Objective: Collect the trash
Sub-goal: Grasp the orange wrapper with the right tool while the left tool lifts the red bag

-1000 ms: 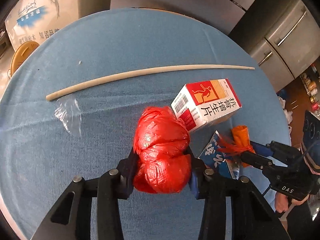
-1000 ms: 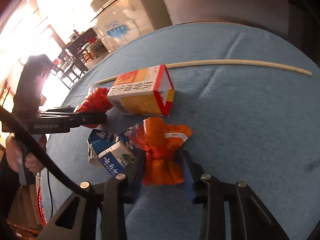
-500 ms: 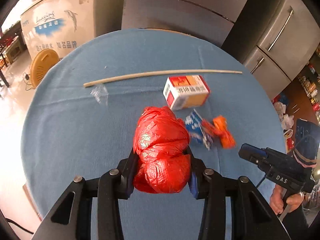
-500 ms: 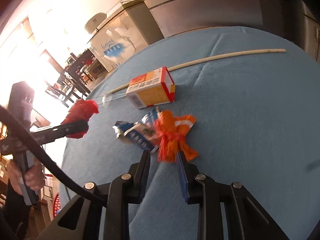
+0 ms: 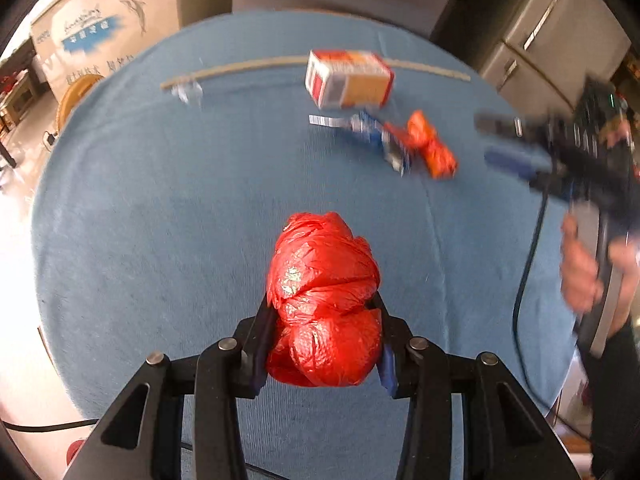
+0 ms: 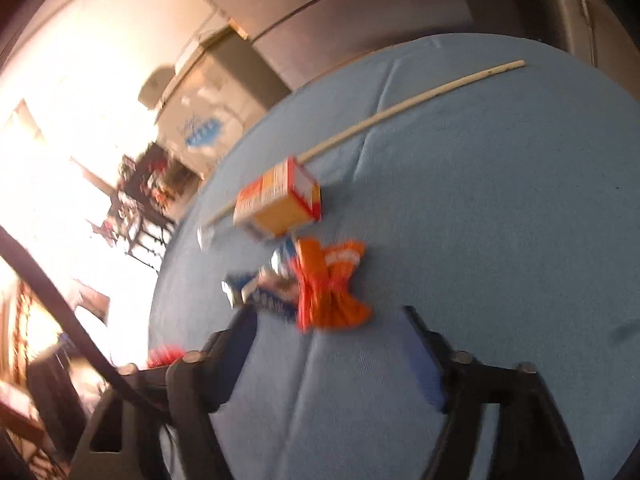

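The red bag wad (image 5: 325, 304) sits clenched in the left gripper (image 5: 324, 332), above the bench's (image 5: 160, 208) near edge; keep that squeeze steady while carrying it off. The right gripper (image 6: 332, 344), jaws just opened and empty, should re-approach the orange wrapper (image 6: 328, 288) mid-bench squarely.

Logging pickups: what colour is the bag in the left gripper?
Red, a crumpled plastic bag; clearest in the left wrist view.

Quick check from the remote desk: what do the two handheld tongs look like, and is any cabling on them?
Both are black, with angular linkage arms, silver pivot pins and blue pads inside the fingers. That shows on the left tongs and the right tongs. A black cable hangs from the right tool's handle. The person's hand grips that handle; its sleeve is out of view.
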Demonstrator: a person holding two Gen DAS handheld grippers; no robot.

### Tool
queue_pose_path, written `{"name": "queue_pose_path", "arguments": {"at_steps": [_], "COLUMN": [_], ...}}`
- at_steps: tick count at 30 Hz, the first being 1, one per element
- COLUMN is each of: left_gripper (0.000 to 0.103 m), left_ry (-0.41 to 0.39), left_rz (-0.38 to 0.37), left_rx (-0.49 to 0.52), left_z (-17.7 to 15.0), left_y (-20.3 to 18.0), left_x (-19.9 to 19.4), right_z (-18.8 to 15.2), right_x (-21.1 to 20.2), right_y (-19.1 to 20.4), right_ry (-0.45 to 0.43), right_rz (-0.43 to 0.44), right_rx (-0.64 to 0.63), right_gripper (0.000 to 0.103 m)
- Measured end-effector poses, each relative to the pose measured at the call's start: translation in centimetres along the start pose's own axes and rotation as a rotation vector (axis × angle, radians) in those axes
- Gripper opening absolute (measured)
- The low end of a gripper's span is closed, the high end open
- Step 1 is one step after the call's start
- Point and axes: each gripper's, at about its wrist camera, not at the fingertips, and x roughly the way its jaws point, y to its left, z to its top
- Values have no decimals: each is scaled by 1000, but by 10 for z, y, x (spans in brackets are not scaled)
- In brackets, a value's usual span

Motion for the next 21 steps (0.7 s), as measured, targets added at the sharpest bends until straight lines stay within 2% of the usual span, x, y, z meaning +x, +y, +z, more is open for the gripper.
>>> {"name": "queue_pose_path", "arguments": {"at_steps": [3,5,6,7,8,12,14,19,21], "left_gripper": [46,50,54,65,70,71,71,71,67], "left_ry": [26,47,44,41,30,11,9,11,2], "left_rz": [23,16,8,6,5,-8,-13,-2,0], "left_rx": [-16,-28,-27,-26,-23,-24,-41,-56,-67], "left_z": [-6,-8,-9,-9,-10,-9,-5,4,4], "left_y": [6,11,11,11,11,13,16,16,18], "left_x": [10,13,11,9,6,-2,-1,12,19], "right_z": [13,19,20,22,24,25,25,15,8], "right_x": [14,28,32,40,46,60,63,57,49], "right_y": [3,6,7,8,9,9,10,12,10], "right_ry": [7,37,52,72,84,91,99,77,71], "right_rz": [-20,-28,-39,-56,-66,-123,-119,-145,-144], "right_rx": [19,20,19,21,21,25,35,15,18], "right_gripper": [71,53,53,53,53,48,38,36,36]}}
